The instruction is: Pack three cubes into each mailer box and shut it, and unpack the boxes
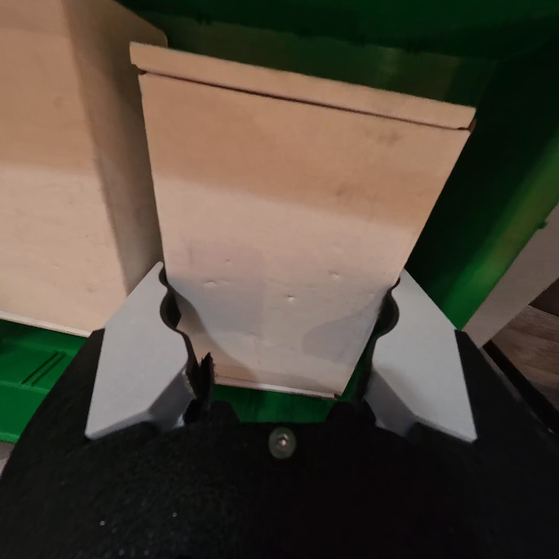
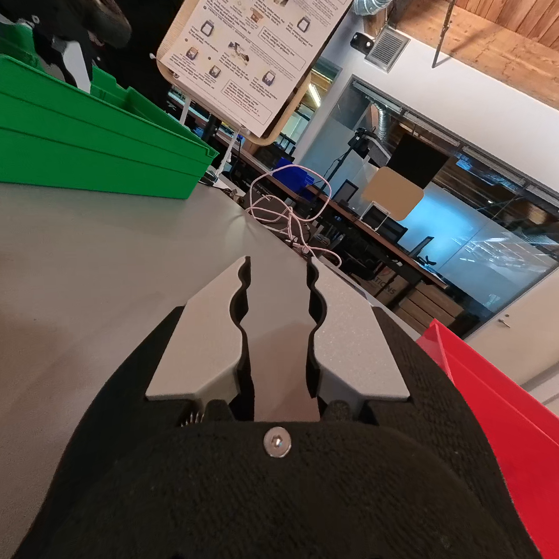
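Gripping a closed cardboard mailer box (image 1: 284, 211) at frame centre, my left claw (image 1: 279, 302) is pressing both sides; my right claw (image 2: 278, 272) is hovering part-open, empty, over the grey tabletop (image 2: 106, 257).

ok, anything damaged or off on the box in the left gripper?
The mailer box in the left gripper has small dents in its top near the fingers; its lid is shut. Nothing else stands out.
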The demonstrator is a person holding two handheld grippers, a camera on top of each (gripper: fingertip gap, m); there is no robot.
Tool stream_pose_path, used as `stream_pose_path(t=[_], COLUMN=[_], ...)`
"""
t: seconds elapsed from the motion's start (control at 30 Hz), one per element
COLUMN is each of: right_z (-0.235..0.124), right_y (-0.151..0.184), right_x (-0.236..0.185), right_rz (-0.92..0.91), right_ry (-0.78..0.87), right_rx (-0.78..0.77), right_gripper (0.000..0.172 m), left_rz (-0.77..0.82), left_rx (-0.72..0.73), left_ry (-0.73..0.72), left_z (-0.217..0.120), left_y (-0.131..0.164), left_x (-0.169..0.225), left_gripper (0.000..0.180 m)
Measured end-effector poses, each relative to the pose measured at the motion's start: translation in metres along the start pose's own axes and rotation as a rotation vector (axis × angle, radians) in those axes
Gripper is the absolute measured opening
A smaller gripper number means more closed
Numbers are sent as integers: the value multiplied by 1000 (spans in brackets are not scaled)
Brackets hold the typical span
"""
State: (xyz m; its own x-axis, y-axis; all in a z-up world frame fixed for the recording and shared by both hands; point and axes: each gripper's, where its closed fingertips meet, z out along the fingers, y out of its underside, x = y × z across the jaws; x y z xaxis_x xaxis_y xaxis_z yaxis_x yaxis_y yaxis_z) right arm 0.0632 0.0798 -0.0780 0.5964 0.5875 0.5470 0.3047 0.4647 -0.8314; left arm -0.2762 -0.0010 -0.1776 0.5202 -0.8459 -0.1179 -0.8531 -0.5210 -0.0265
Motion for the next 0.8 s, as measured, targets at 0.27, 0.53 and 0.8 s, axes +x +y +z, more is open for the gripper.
stream_pose_path(t=[0.27,0.53,0.8], right_z=[0,0,1], right_y=[0,1,6], right_x=[-1,1,8], right_rz=[12,8,34], right_ry=[-11,4,28], right_rx=[0,-4,-29], right_gripper=[36,36,37], left_rz=[65,92,260], left_rx=[106,249,379], left_ry=[-312,-542,-478], left_z=[-37,-124,-155], left_y=[-3,-25,-134], left_x=[-2,-16,5], left_gripper=[133,133,133])
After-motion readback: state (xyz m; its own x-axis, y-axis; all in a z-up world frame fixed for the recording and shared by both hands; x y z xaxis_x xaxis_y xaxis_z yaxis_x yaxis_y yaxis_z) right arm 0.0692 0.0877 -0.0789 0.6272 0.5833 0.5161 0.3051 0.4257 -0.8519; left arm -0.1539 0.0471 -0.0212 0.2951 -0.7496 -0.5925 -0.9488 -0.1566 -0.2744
